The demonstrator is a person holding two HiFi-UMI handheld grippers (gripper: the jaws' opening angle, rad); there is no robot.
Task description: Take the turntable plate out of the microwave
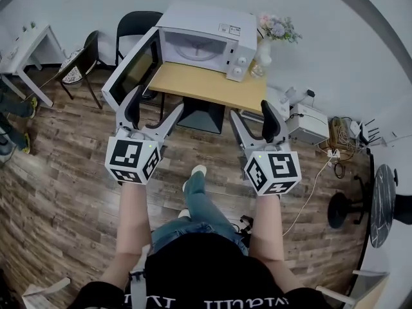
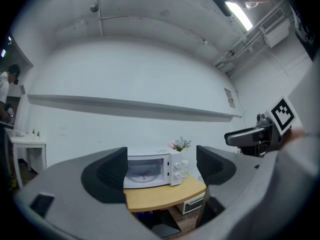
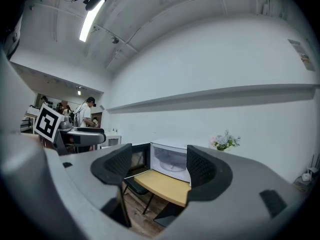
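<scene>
A white microwave (image 1: pixel 205 40) stands on a small wooden table (image 1: pixel 205 85), its door (image 1: pixel 132 69) swung wide open to the left. Inside it lies the round glass turntable plate (image 1: pixel 192 47), also seen through the open front in the left gripper view (image 2: pixel 141 173) and the right gripper view (image 3: pixel 169 167). My left gripper (image 1: pixel 153 111) and my right gripper (image 1: pixel 252 120) are both open and empty, held side by side above the floor, well short of the table.
A vase of flowers (image 1: pixel 270 36) stands on the table right of the microwave. Black chairs (image 1: pixel 132 28) sit behind the open door. A white box (image 1: pixel 308 122) and cables lie on the floor at right. A white side table (image 1: pixel 26 50) is far left.
</scene>
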